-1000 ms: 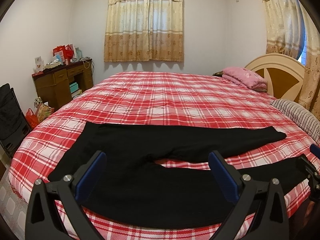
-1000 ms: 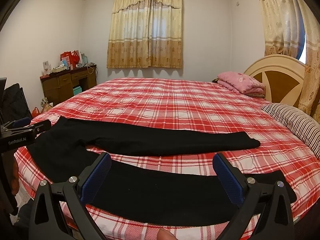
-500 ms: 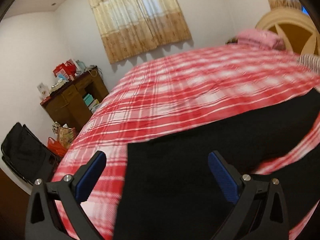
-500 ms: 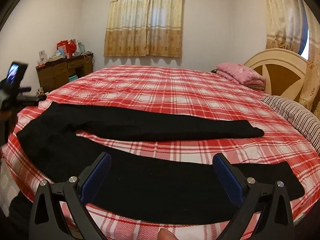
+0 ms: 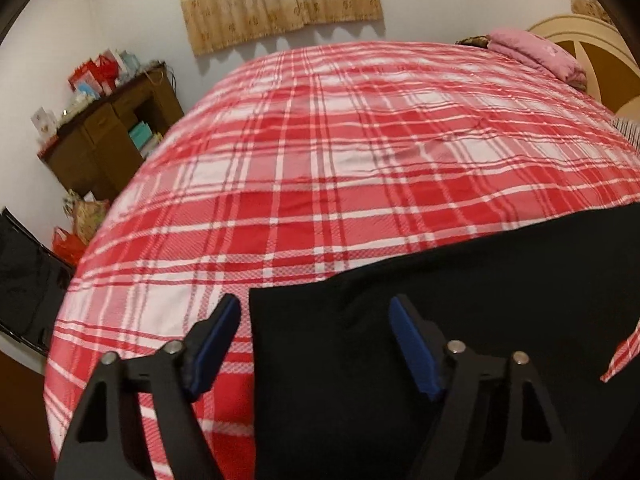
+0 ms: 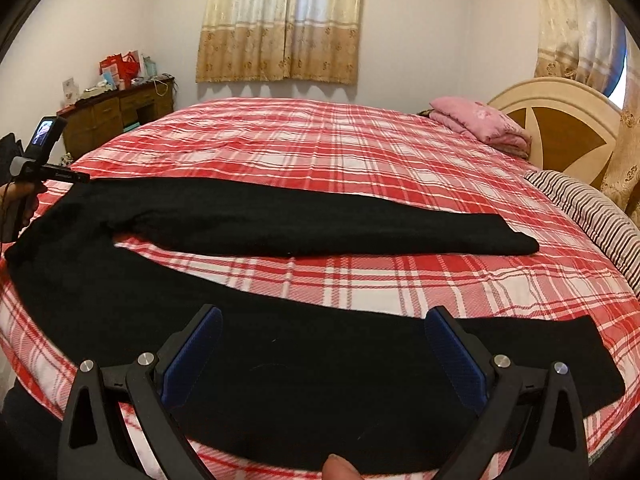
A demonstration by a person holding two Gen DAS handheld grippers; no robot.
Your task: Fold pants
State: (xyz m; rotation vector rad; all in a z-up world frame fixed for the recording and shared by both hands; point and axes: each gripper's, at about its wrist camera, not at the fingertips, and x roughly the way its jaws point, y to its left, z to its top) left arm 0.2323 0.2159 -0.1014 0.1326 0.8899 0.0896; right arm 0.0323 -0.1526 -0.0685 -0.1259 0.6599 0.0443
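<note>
Right wrist view: my right hand-held gripper is spread above the near leg of the black pants, lying flat on the plaid bed. My left hand-held gripper straddles the waistband corner, spread; its lettering is unreadable.

Black pants spread flat on plaid bed, legs apart, right claw gaping over near leg

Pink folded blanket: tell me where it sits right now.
In the right wrist view the pink folded blanket lies at the far right of the plaid bed, against the round wooden headboard and beyond the black pants.
</note>
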